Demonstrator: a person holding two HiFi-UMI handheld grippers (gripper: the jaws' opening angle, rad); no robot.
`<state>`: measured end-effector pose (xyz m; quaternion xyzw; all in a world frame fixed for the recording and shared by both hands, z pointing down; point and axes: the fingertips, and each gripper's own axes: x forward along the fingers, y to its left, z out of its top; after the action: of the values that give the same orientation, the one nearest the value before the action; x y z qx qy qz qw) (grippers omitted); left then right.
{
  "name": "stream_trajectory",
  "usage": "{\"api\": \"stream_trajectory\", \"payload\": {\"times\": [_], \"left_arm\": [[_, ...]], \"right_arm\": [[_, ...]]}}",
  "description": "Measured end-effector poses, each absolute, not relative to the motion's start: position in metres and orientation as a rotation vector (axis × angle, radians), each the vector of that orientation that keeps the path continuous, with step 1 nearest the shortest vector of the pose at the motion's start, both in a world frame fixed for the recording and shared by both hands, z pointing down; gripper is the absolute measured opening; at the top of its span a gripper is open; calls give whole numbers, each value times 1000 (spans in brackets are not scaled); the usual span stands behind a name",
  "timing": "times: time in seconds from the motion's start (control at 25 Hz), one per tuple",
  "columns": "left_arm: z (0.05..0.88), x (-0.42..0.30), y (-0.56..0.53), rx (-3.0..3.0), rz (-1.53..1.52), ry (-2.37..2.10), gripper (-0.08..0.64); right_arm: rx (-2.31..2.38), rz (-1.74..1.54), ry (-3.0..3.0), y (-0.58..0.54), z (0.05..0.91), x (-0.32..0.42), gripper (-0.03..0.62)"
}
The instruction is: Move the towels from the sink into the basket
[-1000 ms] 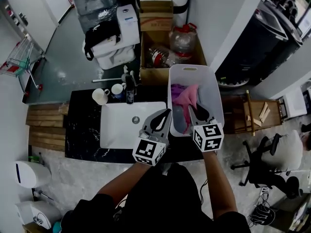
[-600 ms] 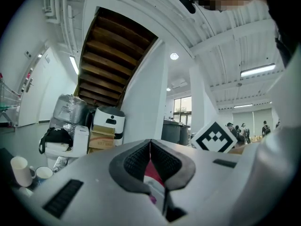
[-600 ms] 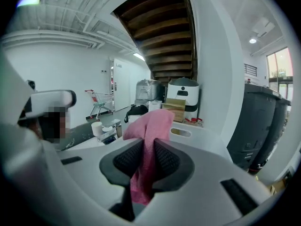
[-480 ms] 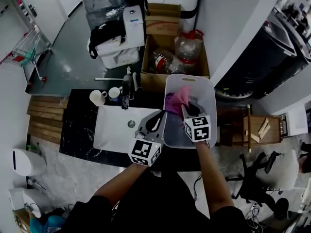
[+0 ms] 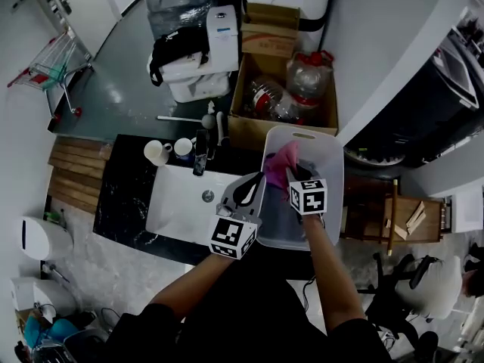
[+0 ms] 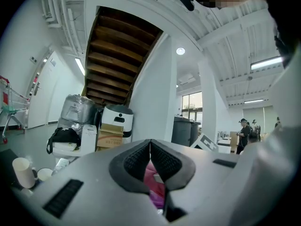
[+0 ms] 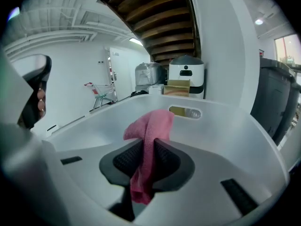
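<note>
The person's forearms come up from the bottom of the head view, one gripper in each hand.

The left gripper (image 5: 255, 182) lies at centre frame over the right edge of the sink (image 5: 178, 210), with its tips close to the left rim of the basket (image 5: 335, 174). In the left gripper view its jaws are closed tip to tip with nothing between the pads. Pink cloth shows beyond them through the gap lower down.

The right gripper (image 5: 292, 176) sits just right of centre within the basket's outline, pointing up the frame. In the right gripper view its jaws are clamped on a pink towel (image 7: 150, 121). The towel stands in a fold above the pads and hangs below them. It is held over the inside of the basket, with white walls on every side and the handle slot in the far wall straight ahead. In the head view it shows as a pink bunch in the upper left part of the basket.

The sink is a white basin set in a black counter (image 5: 121, 203), and the basket stands just beside it on the right. The tap (image 5: 200, 153) is at the sink's upper edge, with two cups (image 5: 156, 152) to its left.

Beyond the counter, at upper centre, a cardboard box (image 5: 249, 127) holds plastic bottles (image 5: 265, 97). A shopping trolley (image 5: 53, 66) stands at upper left
</note>
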<state>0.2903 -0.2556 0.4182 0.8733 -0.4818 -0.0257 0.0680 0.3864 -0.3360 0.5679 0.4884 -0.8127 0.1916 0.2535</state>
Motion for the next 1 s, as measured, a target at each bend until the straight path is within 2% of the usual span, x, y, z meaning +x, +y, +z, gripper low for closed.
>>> {"api": "stream_trajectory", "payload": {"times": [0.56, 1.0], "left_arm": [[434, 275, -298, 2548, -49, -1499, 14], [440, 265, -299, 2519, -27, -1526, 14]], "right_arm": [[1142, 564, -2034, -374, 668, 374, 92], [1187, 595, -2026, -378, 679, 378, 224]]}}
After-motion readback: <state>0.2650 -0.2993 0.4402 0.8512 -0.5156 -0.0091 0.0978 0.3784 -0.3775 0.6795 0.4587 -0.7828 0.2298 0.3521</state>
